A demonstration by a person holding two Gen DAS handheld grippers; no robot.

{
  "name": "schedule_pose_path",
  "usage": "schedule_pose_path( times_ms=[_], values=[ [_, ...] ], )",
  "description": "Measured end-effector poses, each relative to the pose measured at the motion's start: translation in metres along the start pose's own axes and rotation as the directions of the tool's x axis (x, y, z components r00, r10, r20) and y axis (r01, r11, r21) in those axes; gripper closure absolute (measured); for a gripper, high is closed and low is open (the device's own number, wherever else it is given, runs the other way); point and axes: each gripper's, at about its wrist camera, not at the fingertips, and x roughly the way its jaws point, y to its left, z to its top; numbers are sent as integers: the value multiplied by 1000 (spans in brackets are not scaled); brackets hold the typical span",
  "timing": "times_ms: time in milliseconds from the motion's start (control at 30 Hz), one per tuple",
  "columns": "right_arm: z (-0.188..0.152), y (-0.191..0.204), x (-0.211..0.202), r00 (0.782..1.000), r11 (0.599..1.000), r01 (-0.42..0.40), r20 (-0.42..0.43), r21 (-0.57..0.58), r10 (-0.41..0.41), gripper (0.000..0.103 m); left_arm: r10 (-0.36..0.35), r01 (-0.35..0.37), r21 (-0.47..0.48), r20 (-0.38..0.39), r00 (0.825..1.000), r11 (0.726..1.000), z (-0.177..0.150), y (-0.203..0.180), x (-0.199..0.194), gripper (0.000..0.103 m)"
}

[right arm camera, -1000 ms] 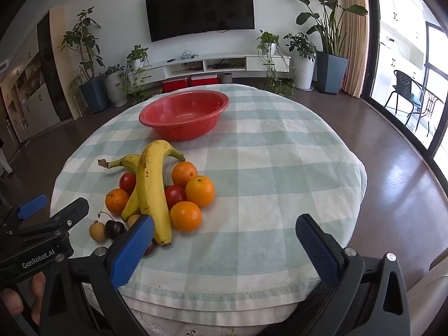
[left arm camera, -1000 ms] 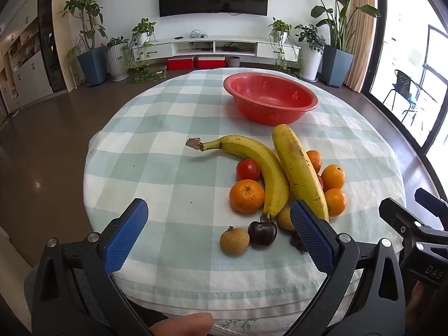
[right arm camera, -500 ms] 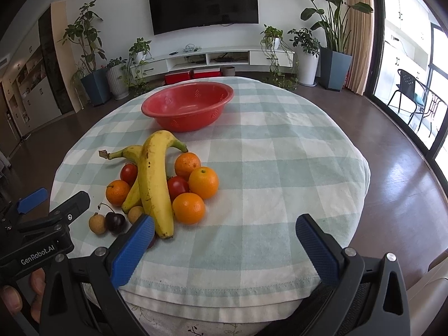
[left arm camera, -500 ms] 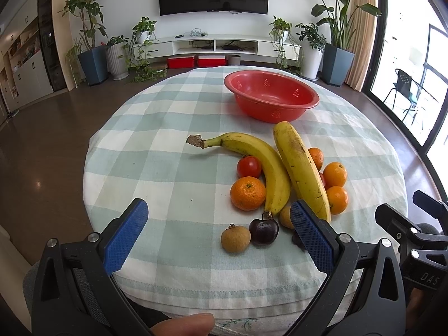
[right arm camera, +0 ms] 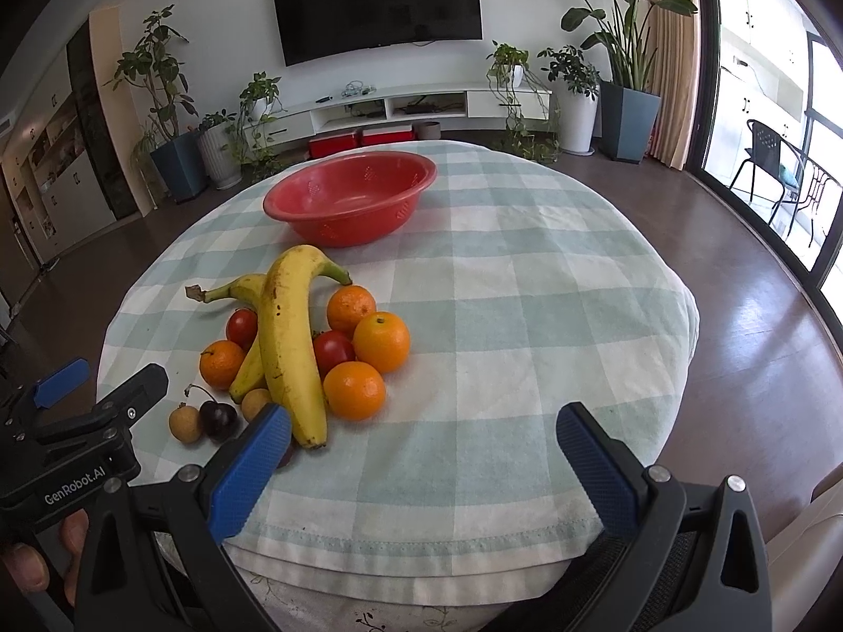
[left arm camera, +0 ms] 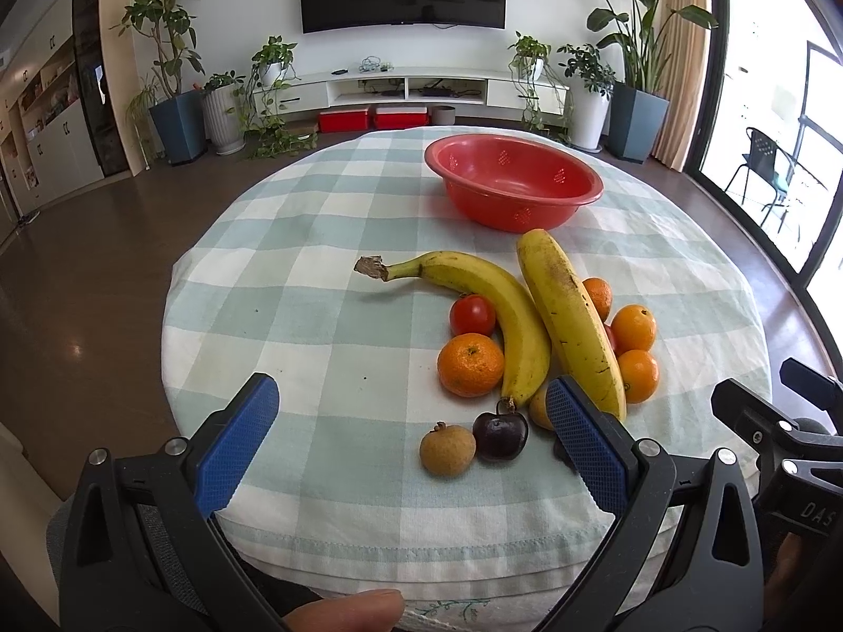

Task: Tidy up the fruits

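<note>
Hidden: a dark fruit (right arm camera: 287,457) peeked from behind the right gripper (right arm camera: 421,466) | Fingers: left gripper (left arm camera: 413,442) and right both wide, holding nothing | Fruit: bananas (left arm camera: 569,316), oranges (right arm camera: 380,342) piled near the empty red bowl (left arm camera: 513,189) | Place: round checked tablecloth (right arm camera: 527,289), TV (right arm camera: 376,0) behind.

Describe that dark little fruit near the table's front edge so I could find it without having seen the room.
Start at the red bowl on the checked tablecloth and follow the two bananas toward the near edge. At their tips sits the dark cherry, beside a tan round fruit. It is the only near-black, glossy piece with a thin stem.
</note>
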Motion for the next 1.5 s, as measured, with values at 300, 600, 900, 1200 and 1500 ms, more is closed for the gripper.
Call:
schedule_pose_path(
  times_ms=[300, 600, 900, 1200, 1500],
  values=[
    [0, -1, 0, 1000, 1000, 0, -2, 1, 0, 0, 4, -4, 3, -2, 1000, 1000, 0, 1, 0, 0],
    [0, -1, 0, 1000, 1000, 0, -4, 2, 0, 0, 5, -5, 4, -2, 1000, 1000, 0, 0, 0, 0],
    [-2, -5, 2, 1000, 1000, 3, -8, 11, -3, 0, 5, -5, 5, -2, 1000, 1000, 0, 1, 0, 0],
    [-4, -7, 2, 1000, 1000, 4, -8, 13, -4, 0, 7, -7, 6, -3, 1000, 1000, 0, 1, -1, 0],
    [-4, -7, 2, 1000, 1000, 4, -9, 11, -4, 0, 8, -8, 7, -4, 1000, 1000, 0, 0, -1, 0]
  ],
)
